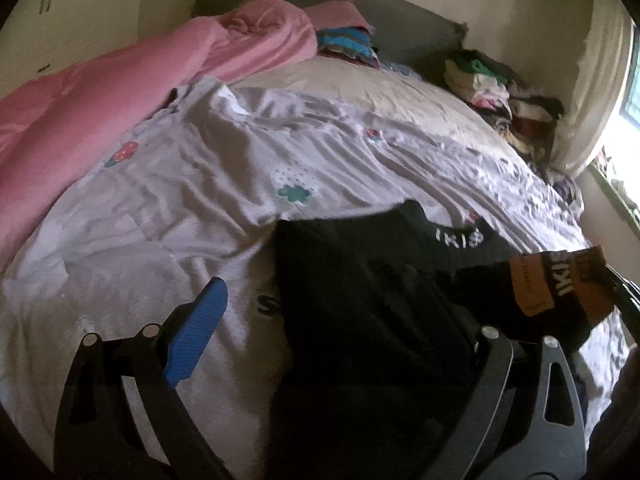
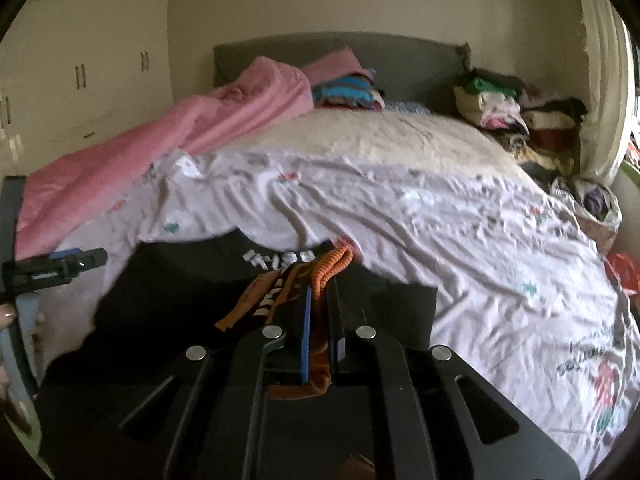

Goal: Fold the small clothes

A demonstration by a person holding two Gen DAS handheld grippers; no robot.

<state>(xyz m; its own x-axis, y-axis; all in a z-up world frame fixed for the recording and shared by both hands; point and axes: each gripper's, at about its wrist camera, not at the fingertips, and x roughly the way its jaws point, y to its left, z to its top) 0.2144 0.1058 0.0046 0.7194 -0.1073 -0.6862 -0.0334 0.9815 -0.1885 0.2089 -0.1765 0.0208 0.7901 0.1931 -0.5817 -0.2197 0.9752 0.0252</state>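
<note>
The black underwear (image 1: 360, 300) lies at the near edge of the bed, on the white printed sheet (image 1: 192, 184), with its orange waistband (image 2: 316, 280) pulled up off the rest of the cloth. The right gripper (image 2: 318, 320) is clenched on that waistband: in the right wrist view the orange elastic is pinched between the blue pad and the black finger, with a fold of it bunched above the tips and more hanging below. The left gripper (image 1: 348, 320) stands wide apart and grasps nothing; its blue finger (image 1: 196, 332) hovers over the sheet on one side of the garment, while its other finger is hidden by the black cloth, so the body of the underwear sits in the gap without being pressed. The garment looks light, limp and stretchy, so it will likely sag and twist from a single grip and will not hold a crease unless laid flat. The waistband is the firmest part and the best place to take hold; a second grip on it at the opposite side would probably let the piece hang square before folding. Further up the bed a pink blanket (image 1: 100, 100) is rumpled along the left side, a striped folded pile (image 1: 346, 46) sits by the grey headboard (image 1: 400, 20), and a heap of mixed clothes (image 1: 496, 84) fills the far right corner.
</note>
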